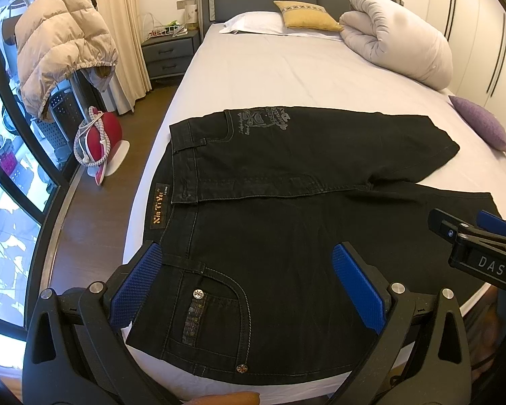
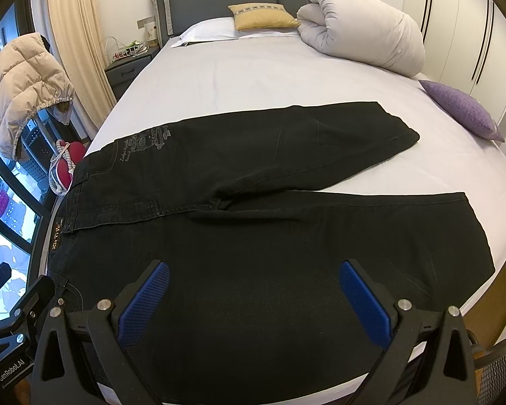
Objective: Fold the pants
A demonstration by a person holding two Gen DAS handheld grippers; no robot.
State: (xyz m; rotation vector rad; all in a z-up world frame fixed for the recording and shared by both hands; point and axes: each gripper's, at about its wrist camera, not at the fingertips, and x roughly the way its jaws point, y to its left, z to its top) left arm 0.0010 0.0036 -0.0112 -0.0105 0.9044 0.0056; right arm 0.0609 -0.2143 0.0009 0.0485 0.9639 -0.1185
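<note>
Looking along the left gripper (image 1: 249, 283), its two blue pads (image 1: 136, 285) stand wide apart with nothing between them, hanging over the waist end of the black pants (image 1: 286, 202), which lie spread flat on the bed (image 1: 273, 77) with both legs running off to the right. Directly between and ahead of the pads sits the near hip, with a stitched pocket (image 1: 216, 317) and its metal rivets; the waistband label (image 1: 158, 209) lies ahead and slightly left of the left pad. Further ahead, the far leg carries a pale printed design (image 1: 259, 118) near its waistband. To the right, the right gripper (image 1: 479, 236) reaches in over the near leg; from here I cannot tell how its fingers stand. Well ahead, a rolled duvet (image 1: 398, 37) and a yellow cushion (image 1: 307, 15) rest at the headboard end, and off to the left a beige puffer jacket (image 1: 60, 40) hangs beside the window. Through the right wrist camera, the right gripper (image 2: 253, 300) is also spread open and empty, poised above the thigh of the near leg, whose hem ends far to its right by the mattress edge. The far leg angles away ahead, its hem short of a purple cushion (image 2: 462, 108). At lower left, part of the left gripper's black body (image 2: 20, 324) shows over the waistband.
</note>
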